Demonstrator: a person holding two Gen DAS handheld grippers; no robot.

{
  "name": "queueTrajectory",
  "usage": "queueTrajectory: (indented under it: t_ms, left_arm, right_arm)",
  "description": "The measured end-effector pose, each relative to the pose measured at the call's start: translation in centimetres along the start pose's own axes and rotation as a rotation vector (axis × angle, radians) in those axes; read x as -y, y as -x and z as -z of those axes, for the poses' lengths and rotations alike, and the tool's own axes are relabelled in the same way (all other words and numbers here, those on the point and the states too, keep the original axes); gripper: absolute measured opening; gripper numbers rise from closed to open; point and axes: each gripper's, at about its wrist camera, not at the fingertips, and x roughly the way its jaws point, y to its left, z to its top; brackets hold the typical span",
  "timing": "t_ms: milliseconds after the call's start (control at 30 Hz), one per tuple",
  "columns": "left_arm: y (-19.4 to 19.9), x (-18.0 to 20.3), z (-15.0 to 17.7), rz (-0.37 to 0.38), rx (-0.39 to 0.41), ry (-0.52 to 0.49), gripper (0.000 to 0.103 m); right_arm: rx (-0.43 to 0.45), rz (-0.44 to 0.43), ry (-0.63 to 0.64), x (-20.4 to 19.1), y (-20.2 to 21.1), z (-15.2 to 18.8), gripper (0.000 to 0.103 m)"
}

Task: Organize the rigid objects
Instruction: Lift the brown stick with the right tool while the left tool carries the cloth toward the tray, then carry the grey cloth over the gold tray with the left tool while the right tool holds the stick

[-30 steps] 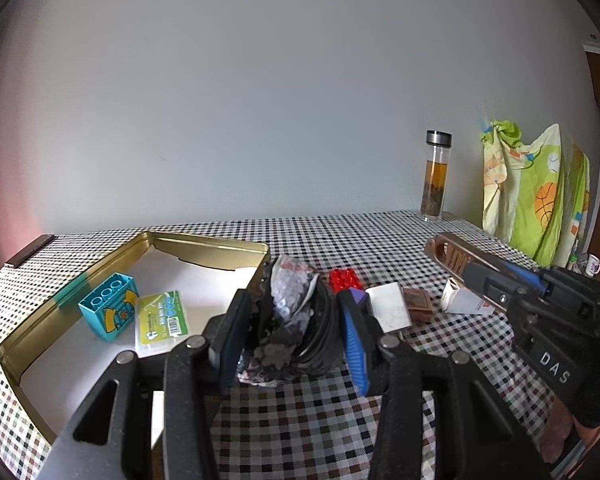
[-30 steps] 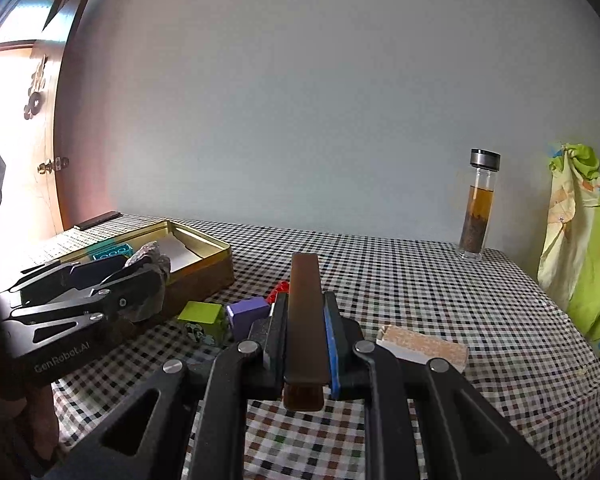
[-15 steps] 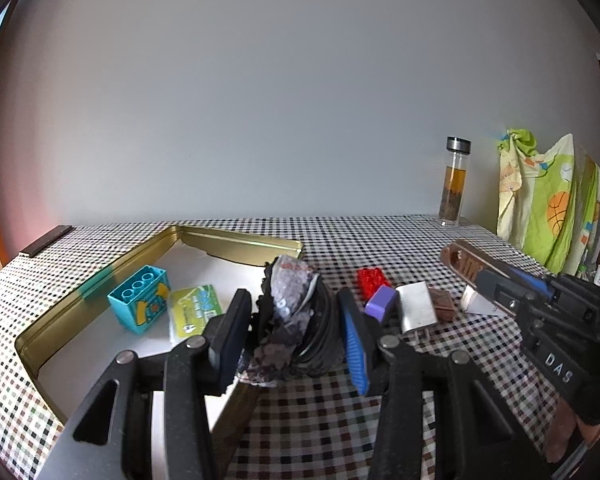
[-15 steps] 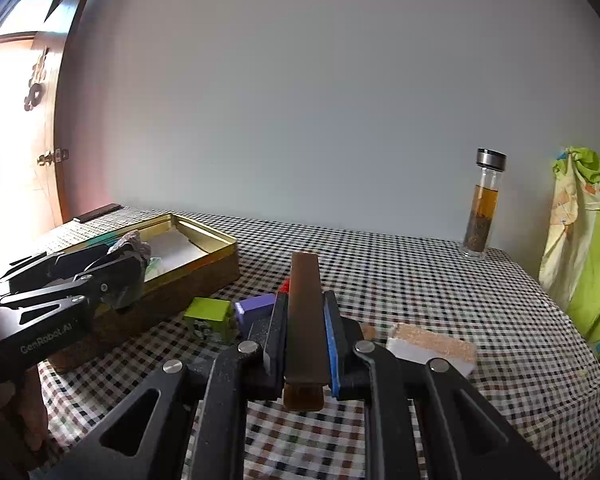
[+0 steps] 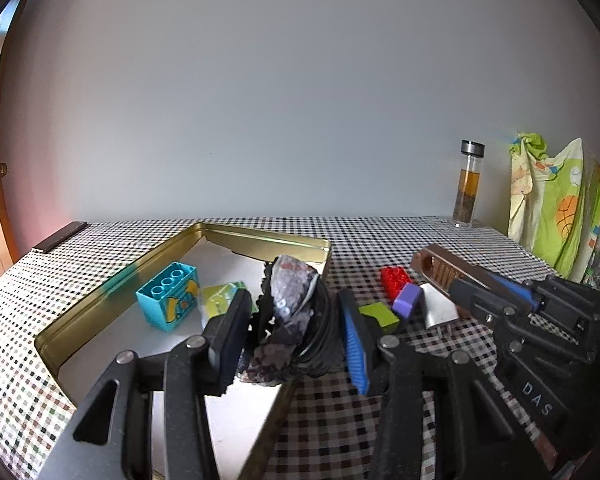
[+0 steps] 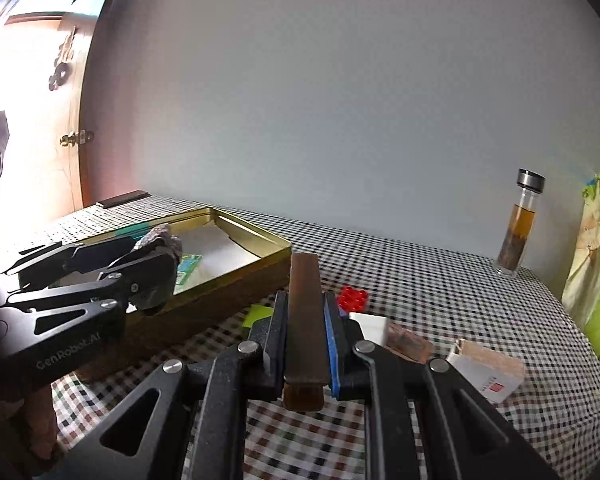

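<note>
A dark, crumpled lump, partly grey and partly like coiled black cord, is pinched between the 2 fingers of the left gripper; what the lump is made of cannot be told. In the left wrist view it is held over the near right corner of the golden tin tray, so that the tray floor lies just below and to the left of it. A flat brown bar is clamped by the right gripper, whose jaws are pressed together on its 2 wide faces; its long axis runs straight forward along the fingers and its far end sticks out beyond them. In the right wrist view the tray is seen to the left of the bar, with its long wall between them. The left gripper is judged to be the nearer one to the tray, so its load can probably be set down first. For the bar, a move to the left across the wall is judged necessary. 1 turquoise brick and 1 green card already lie inside the tray, while 1 red brick, 1 purple block and 1 lime block rest on the checked cloth outside it.
</note>
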Motion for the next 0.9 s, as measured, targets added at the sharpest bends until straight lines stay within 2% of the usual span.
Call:
queueTrajectory:
  t_ms: [500,900]
  left_arm:
    - [0.1,-2.0,0.0,-0.041,0.0,0.005,0.043]
    - [0.1,-3.0,0.1,-0.062,-0.017,-0.004,0.043]
  right_arm:
    - [0.003,-0.039,0.025,-2.3,-1.0,-0.5,0.017]
    - [-0.007,-0.055,0.036,-2.7,-1.2,-1.0,0.017]
